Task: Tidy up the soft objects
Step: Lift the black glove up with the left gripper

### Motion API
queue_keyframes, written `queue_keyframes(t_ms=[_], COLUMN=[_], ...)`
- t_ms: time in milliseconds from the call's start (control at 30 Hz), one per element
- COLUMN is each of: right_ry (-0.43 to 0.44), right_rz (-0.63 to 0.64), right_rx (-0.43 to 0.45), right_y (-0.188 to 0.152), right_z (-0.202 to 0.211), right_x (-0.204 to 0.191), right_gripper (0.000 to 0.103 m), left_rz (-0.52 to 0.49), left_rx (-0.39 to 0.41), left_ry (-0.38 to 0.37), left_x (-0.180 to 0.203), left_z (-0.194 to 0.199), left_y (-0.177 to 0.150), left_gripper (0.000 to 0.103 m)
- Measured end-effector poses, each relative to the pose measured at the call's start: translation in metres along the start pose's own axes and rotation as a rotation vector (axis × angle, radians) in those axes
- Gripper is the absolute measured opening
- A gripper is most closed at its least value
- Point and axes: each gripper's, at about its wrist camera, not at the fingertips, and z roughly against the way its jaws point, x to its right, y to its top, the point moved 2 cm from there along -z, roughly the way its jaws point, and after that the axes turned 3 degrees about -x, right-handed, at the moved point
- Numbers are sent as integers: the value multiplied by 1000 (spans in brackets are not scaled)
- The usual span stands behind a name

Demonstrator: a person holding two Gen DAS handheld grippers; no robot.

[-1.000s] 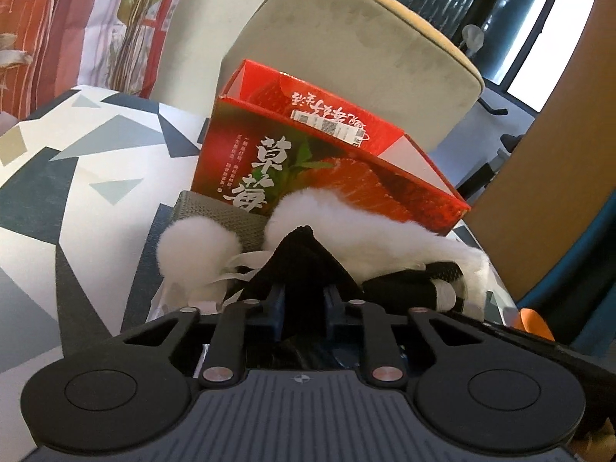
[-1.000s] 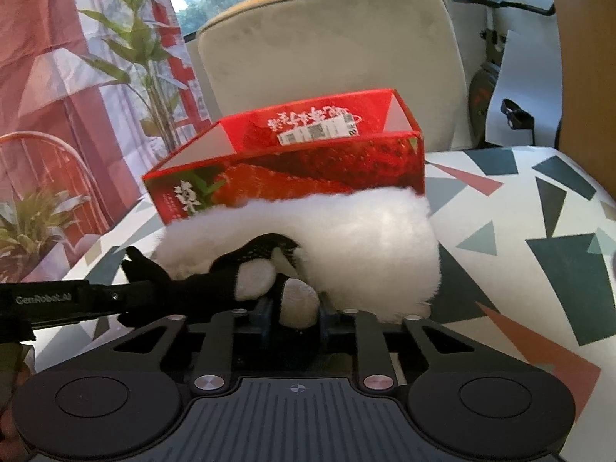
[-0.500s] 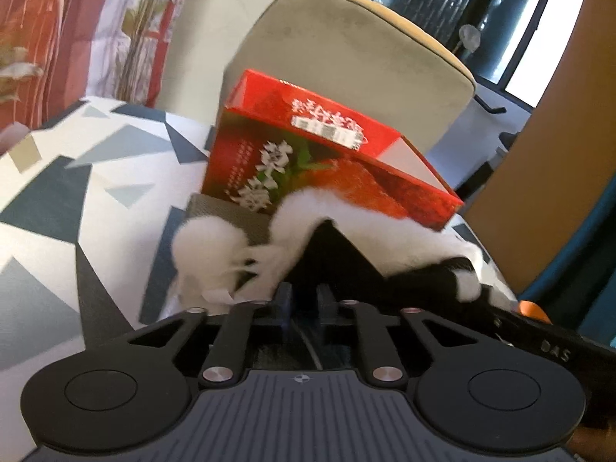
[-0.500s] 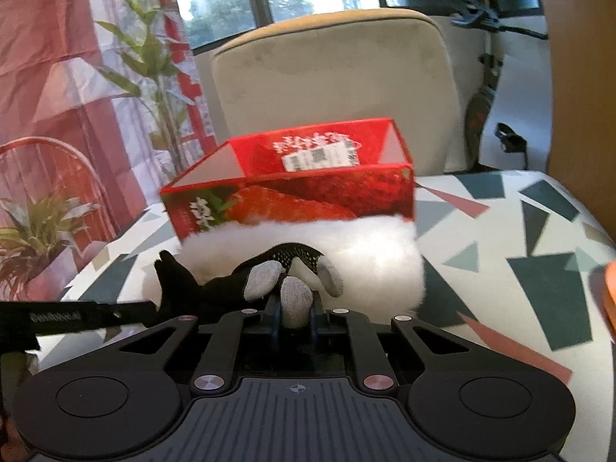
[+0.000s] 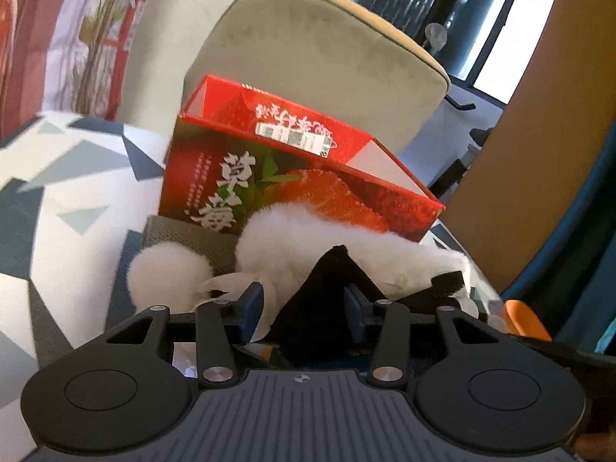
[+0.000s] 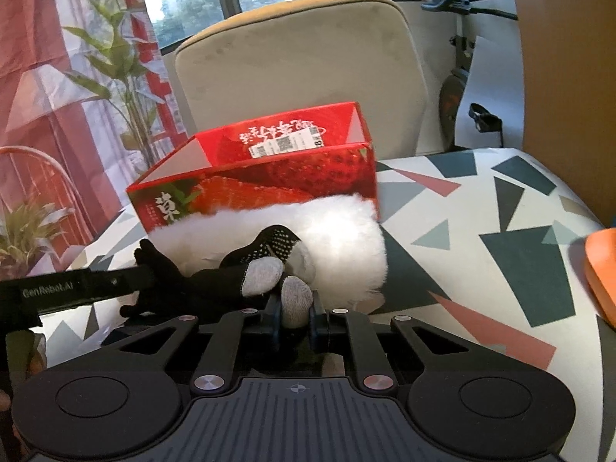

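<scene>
Gloves: one black glove (image 6: pixel 215 288) with grey fingertips lies on the patterned tablecloth (image 6: pixel 512 208), in front of the white fluffy item (image 6: pixel 338 238).

Right gripper (image 6: pixel 294 313): jaws drawn narrow, pinching a grey fingertip of the glove at 12 o'clock from the gripper body. The rest of the glove trails off toward 9 o'clock, where the left gripper's black bar crosses the right wrist view.

Left gripper (image 5: pixel 304 306): jaws spread wide, blue pads either side of a peaked fold of the black glove (image 5: pixel 327 292). Whether either pad touches the fabric cannot be told from the left wrist view; nothing is clamped.

Fluffy item (image 5: pixel 292 238) sits against the front wall of the red strawberry box (image 5: pixel 292 177). A separate white pom-pom (image 5: pixel 169 277) lies at 10 o'clock from the left gripper, on a grey woven mat (image 5: pixel 184 235) that reaches under the box's front edge.

Box (image 6: pixel 269 177): open-topped, barcode label on the inner far wall, standing on the table at 12 o'clock in both views. Beige chair (image 6: pixel 308 77) directly behind it.

Orange object (image 6: pixel 600 273) at the 3 o'clock edge of the right wrist view; identity unclear.
</scene>
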Motion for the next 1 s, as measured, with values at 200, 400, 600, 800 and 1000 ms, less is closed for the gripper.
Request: queue_keyframes(t_ms=[200,400,600,800,1000], right_ry=[-18,-21,6,28,65], right_rz=[-10,-14,-5,20,59], right_rx=[-4,-7,6,31,83], right_y=[-1,-3,-2,3,21], right_z=[-3,-2,4,15,33], right_x=[4,5,0,-10,-20], right_gripper=[12,12,12,12,12], left_rz=[-62,-124,-51,-107,-129], left_rx=[-56,-40,-5,43,86], left_ry=[-53,-21,-27,9,17], left_x=[8,14,3,17,26], left_z=[-10,-5,5,22,44], left_y=[-5,-13,-17,-10,10], left_gripper=[38,8,8,8,8])
